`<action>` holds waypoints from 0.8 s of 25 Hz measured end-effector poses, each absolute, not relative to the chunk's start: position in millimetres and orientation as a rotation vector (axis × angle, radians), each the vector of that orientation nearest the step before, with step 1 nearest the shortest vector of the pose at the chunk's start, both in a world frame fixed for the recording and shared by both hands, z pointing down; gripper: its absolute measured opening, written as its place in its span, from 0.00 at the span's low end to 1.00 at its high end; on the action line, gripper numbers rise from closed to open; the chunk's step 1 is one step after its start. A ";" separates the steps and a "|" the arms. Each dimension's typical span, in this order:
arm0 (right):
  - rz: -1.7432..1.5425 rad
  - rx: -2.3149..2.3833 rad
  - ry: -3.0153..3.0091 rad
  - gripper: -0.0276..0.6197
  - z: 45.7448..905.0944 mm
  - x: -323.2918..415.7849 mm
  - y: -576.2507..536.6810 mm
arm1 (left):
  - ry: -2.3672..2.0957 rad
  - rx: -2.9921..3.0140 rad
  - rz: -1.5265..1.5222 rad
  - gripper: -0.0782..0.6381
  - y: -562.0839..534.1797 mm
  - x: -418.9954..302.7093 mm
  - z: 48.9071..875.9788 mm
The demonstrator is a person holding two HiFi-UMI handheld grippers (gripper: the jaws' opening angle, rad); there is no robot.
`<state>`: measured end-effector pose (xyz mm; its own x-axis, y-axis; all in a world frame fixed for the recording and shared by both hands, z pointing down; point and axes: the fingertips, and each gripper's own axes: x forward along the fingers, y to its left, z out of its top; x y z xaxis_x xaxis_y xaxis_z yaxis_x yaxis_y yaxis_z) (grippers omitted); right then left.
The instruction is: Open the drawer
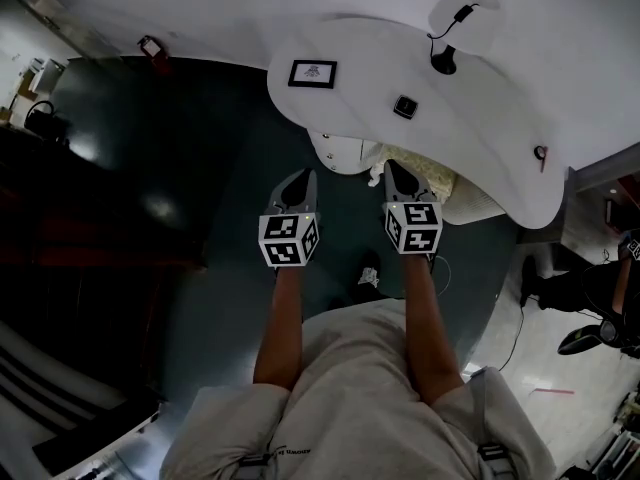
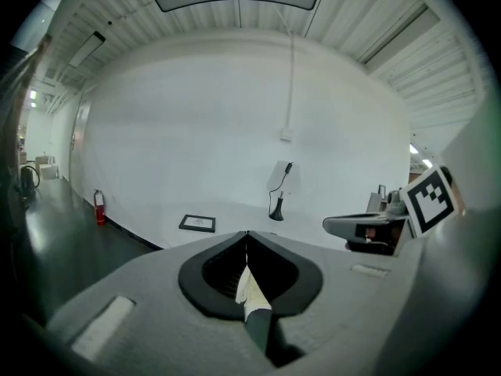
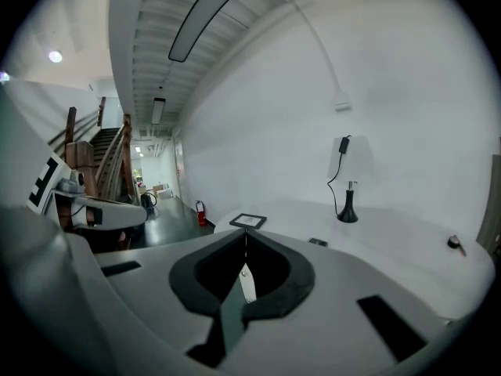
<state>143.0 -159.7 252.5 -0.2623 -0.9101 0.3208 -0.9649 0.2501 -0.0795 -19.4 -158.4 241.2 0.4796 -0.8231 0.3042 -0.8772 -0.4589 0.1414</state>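
Clearly the task has barely begun: no drawer is open, and both grippers are empty and short of the furniture.

Dark floor (image 1: 150, 168) fills the left of the head view, and a broad white table (image 1: 500, 118) curves across the top. Tucked under its near edge is a pale rounded unit (image 1: 338, 153). That is the likeliest home for the drawer, though no front or handle can be made out. The person's forearms reach forward side by side. The left gripper (image 1: 303, 180) and the right gripper (image 1: 395, 171) both have their jaws pressed together on nothing and aim at that edge without touching it. On the tabletop stand a lamp (image 1: 445, 60) and a small framed picture (image 1: 312, 73). By my reading, everything is left to do: closing in, finding the handle, gripping and pulling.
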 end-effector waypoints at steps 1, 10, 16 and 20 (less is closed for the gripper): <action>0.382 1.775 -2.315 0.07 252.8 147.8 -167.2 | -1.449 2.441 0.285 0.12 -163.5 -14.8 245.4; 0.350 1.859 -2.424 0.07 247.5 187.6 -230.8 | -1.414 2.439 0.245 0.12 -202.3 27.1 255.9; 0.347 1.705 -2.623 0.07 251.9 163.9 -254.1 | -1.396 2.436 0.174 0.12 -214.2 34.5 261.6; 0.359 1.678 -2.580 0.07 260.1 157.4 -265.8 | -1.397 2.428 0.148 0.12 -216.3 27.7 262.6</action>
